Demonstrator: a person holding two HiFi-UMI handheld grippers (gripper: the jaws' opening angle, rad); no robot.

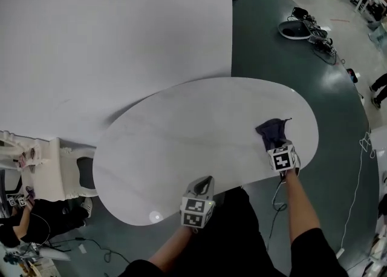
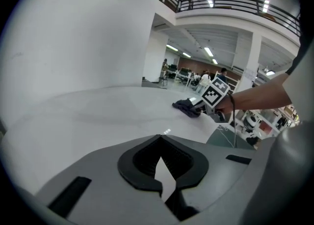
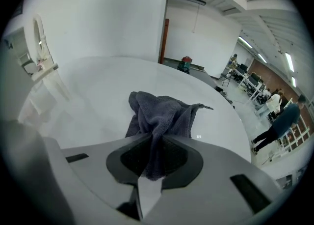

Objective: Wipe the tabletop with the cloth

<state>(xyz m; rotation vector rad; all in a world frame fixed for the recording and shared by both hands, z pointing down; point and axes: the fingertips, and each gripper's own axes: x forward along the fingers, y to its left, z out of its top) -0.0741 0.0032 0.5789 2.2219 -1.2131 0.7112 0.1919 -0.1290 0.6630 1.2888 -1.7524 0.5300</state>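
The right gripper is pinching the cloth between its fingers and pressing it onto the white oval surface near its right end, probably readying a wiping stroke. The cloth is looking dark grey, bunched and fuzzy. The left gripper is hovering at the surface's near edge, its fingers closed together on nothing.

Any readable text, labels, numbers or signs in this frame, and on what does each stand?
No readable text anywhere.
Left hand-held gripper and right hand-held gripper: only black-and-white square markers, no words or numbers.
Cloth clamped in the right one: no tag or print shows.
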